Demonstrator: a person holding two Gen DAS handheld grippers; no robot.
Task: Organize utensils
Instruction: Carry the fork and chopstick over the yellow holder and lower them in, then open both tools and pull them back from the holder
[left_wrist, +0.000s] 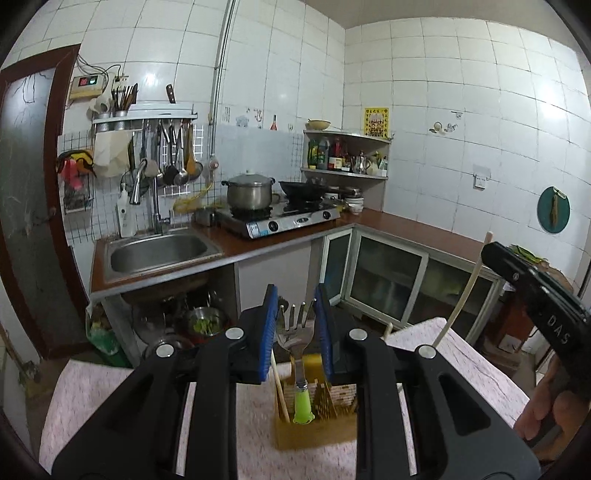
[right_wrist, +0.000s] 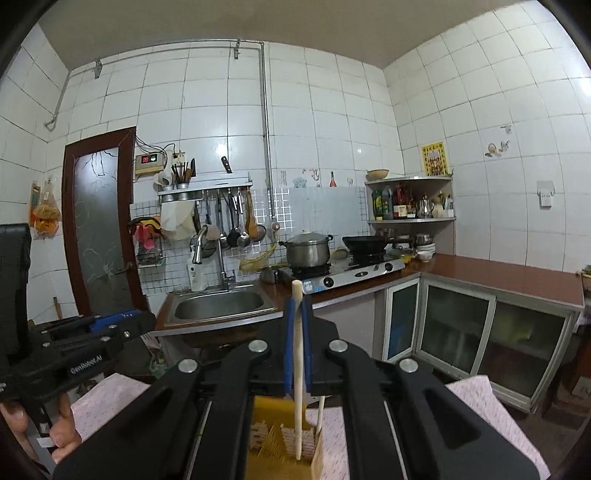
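A yellow slotted utensil holder (left_wrist: 314, 424) stands on a pink cloth-covered table (left_wrist: 110, 398). My left gripper (left_wrist: 295, 317) is open, its blue pads either side of a green-handled fork (left_wrist: 297, 350) that stands tines up in the holder, beside a wooden chopstick (left_wrist: 279, 384). My right gripper (right_wrist: 298, 325) is shut on a pale wooden chopstick (right_wrist: 298, 369), held upright with its lower end in the holder (right_wrist: 284, 443). The right gripper also shows in the left wrist view (left_wrist: 532, 291), with the chopstick (left_wrist: 465, 291) slanting below it.
A kitchen counter (left_wrist: 258, 243) runs behind with a steel sink (left_wrist: 159, 251), a gas stove (left_wrist: 284, 218) bearing a pot and a wok, and glass-door cabinets (left_wrist: 391, 277) below. Bowls sit under the sink (left_wrist: 199, 321).
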